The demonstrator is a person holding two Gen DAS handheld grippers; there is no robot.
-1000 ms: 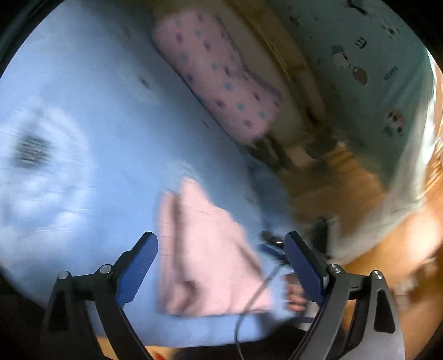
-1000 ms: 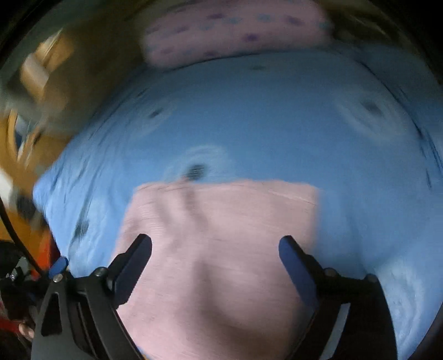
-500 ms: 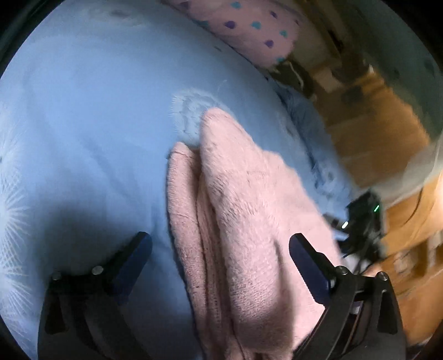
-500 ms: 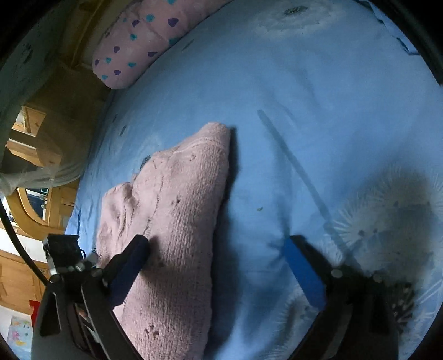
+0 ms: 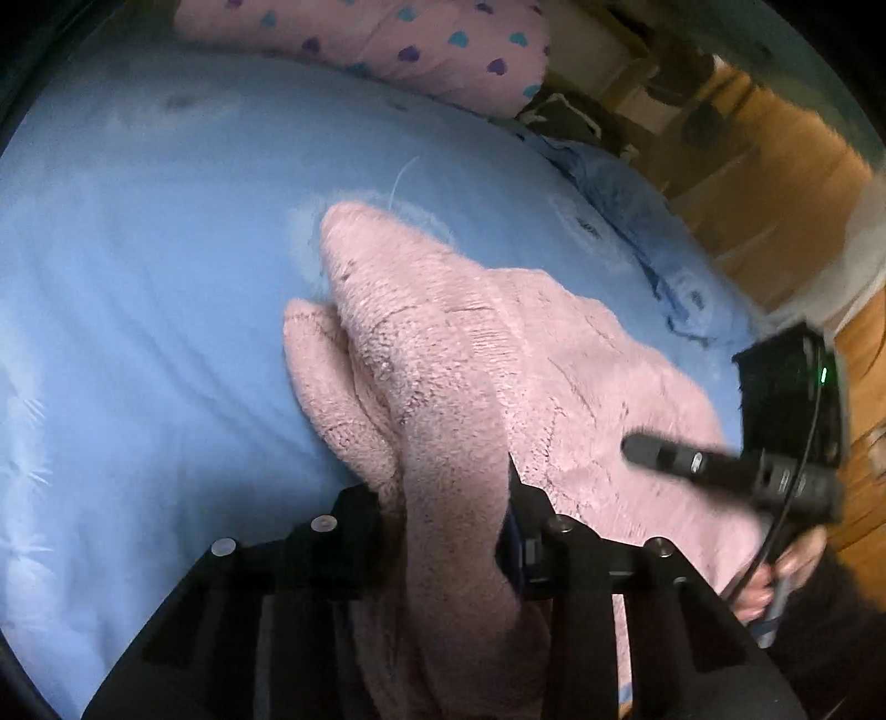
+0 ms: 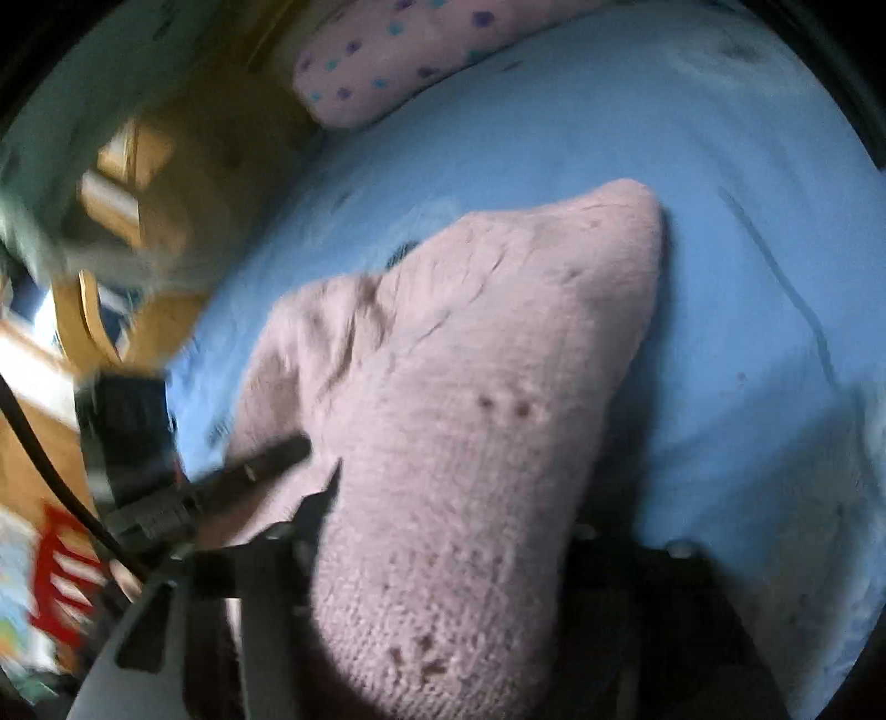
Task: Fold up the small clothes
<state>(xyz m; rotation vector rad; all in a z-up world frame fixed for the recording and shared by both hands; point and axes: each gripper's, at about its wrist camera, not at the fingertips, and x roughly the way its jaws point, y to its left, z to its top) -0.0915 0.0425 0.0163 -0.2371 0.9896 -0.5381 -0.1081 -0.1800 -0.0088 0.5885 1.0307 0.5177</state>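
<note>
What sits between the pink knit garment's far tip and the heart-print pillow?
Only bare blue bedsheet lies between the pink knit garment and the heart-print pillow; the left wrist view shows it best.

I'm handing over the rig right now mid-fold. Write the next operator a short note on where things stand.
Left claw: jaws have just closed, pinching a raised fold of the pink sweater.
Right claw: jaws have just closed on the sweater's other bunched edge.
Sweater lies part-folded on the blue bed sheet, near the spotted pillow.
Done: both edges gripped.
Left: probably carry the gripped edges over to finish the fold, then release and smooth.
</note>
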